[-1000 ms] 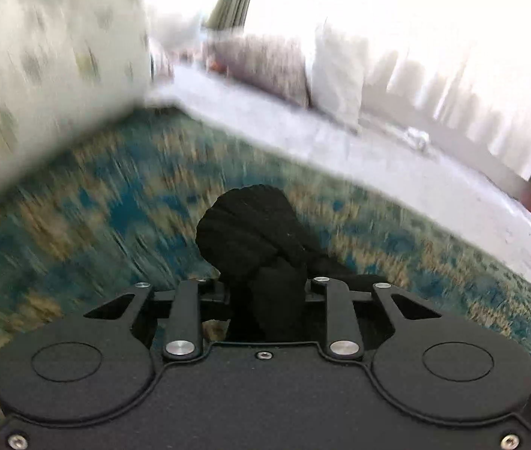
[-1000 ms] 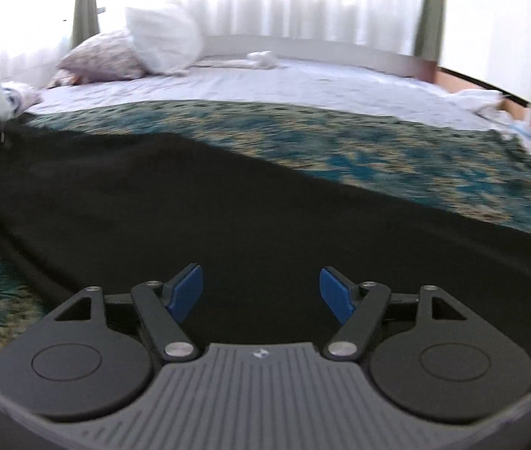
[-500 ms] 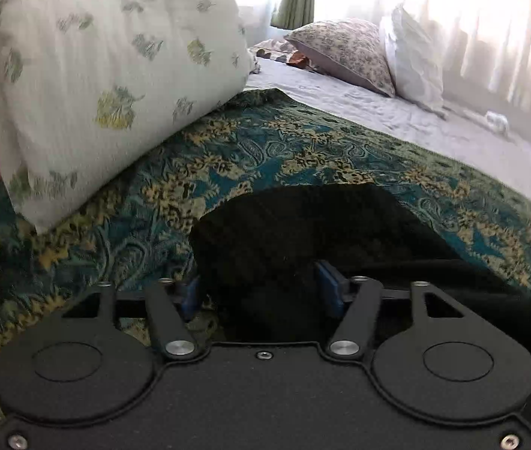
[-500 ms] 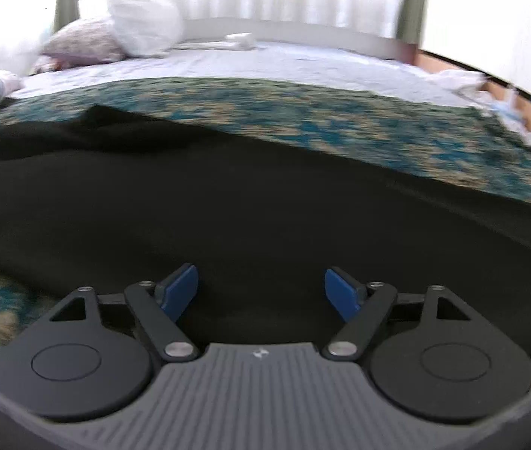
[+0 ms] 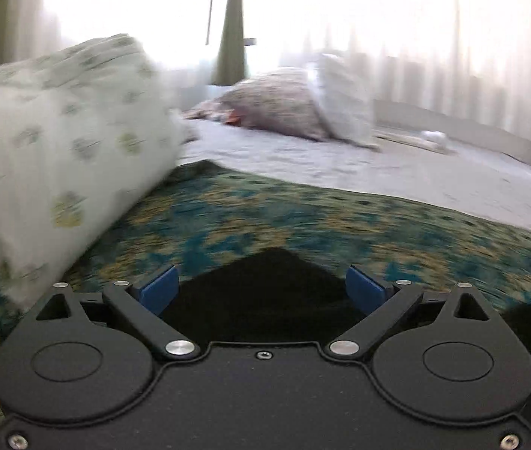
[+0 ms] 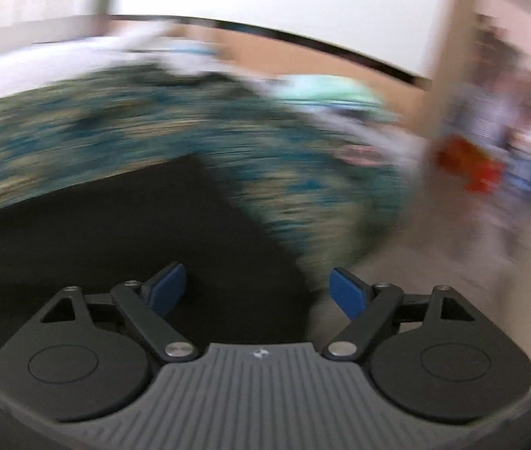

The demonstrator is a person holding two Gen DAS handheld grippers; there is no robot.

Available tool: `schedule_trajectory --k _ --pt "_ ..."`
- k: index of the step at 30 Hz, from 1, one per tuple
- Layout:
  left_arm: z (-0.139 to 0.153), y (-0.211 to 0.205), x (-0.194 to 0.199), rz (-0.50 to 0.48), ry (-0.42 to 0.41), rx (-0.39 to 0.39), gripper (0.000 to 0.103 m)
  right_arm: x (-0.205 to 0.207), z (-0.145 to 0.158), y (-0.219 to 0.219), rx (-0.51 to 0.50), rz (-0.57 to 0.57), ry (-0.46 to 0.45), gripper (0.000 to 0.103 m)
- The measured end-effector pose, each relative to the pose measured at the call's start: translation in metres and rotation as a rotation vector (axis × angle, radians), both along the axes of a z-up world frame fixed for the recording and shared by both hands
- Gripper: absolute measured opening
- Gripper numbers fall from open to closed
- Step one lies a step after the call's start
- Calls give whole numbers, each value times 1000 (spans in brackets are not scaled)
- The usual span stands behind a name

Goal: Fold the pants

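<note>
The black pants [image 5: 265,292] lie on the teal and gold patterned bedspread [image 5: 303,221]. One corner of them points away between the blue pads of my left gripper [image 5: 263,287], which is open and holds nothing. In the right wrist view the pants [image 6: 122,236] spread to the left, and their end edge runs down to my right gripper [image 6: 257,288]. That gripper is open and empty, over the pants' end near the bed's edge. The right view is motion-blurred.
A large white leaf-print pillow [image 5: 59,150] lies close on the left. More pillows [image 5: 303,108] sit at the back on the white sheet [image 5: 378,172]. To the right of the bed are floor [image 6: 434,255], light clothes [image 6: 325,93] and blurred colourful items [image 6: 490,142].
My left gripper has let go of the bunched black cloth, opened wide and drawn back from it. My right gripper, open throughout, has swung right to the pants' end and the bed's edge.
</note>
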State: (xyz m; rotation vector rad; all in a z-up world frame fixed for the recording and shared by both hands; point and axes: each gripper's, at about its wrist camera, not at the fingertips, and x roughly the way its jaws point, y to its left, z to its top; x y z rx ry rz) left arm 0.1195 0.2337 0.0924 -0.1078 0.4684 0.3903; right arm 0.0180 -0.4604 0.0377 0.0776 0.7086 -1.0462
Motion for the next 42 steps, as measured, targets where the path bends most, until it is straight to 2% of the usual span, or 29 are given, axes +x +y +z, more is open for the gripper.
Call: schedule_trajectory --k 3,6,8,10,12,13,15,16,18,19,22,25,26,27,28,29,30,31,32,34,39,42 --pt "5 -30 6 -71 -10 41 96 -9 14 10 -29 39 -53 87" --pt "5 -61 14 -209 -5 51 94 0 22 38 -28 188 -86 87" --pt "3 -82 21 -344 23 5 69 11 25 59 -1 291 -115 87" --pt "-4 -102 32 -481 80 -89 59 27 26 79 49 395 -145 87" --pt "-16 -126 46 -582 137 -151 58 45 24 104 76 485 -145 88" --pt "-22 -137 51 -600 149 -150 60 52 22 115 73 528 -137 88" --pt "-35 -162 64 -563 150 -73 81 64 16 138 55 612 -114 88" --pt "-40 -172 69 -521 132 -22 101 70 14 151 49 647 -101 88" --pt "-48 -187 81 -442 85 58 103 76 7 166 47 699 -81 88" --pt "-52 -192 90 -428 95 63 103 78 4 170 51 714 -75 88" --pt "-61 -199 115 -431 165 -12 103 84 -6 178 77 725 -65 88" --pt "-76 -200 135 -423 234 -30 103 82 -15 180 114 727 -65 88" --pt "-81 -199 140 -437 256 -52 94 83 -18 180 124 725 -63 88" --pt "-87 -196 144 -454 261 -86 79 83 -21 180 128 723 -61 88" --pt "-89 -195 144 -437 239 -90 56 83 -23 179 128 721 -63 88" --pt "-87 -195 143 -417 218 -85 25 84 -24 178 132 720 -66 88" --pt "-85 -195 146 -445 211 -114 10 84 -25 178 138 719 -70 89" --pt "-81 -196 152 -456 211 -154 9 84 -26 177 143 716 -72 89" --pt "-78 -200 156 -444 196 -150 9 85 -27 176 147 711 -72 89" --pt "-76 -210 169 -438 178 -105 8 85 -29 174 155 702 -83 89" --pt "-95 -225 204 -413 211 -73 8 83 -31 172 159 675 -96 91" --pt "-83 -224 203 -437 221 -109 19 82 -27 173 155 667 -90 91"
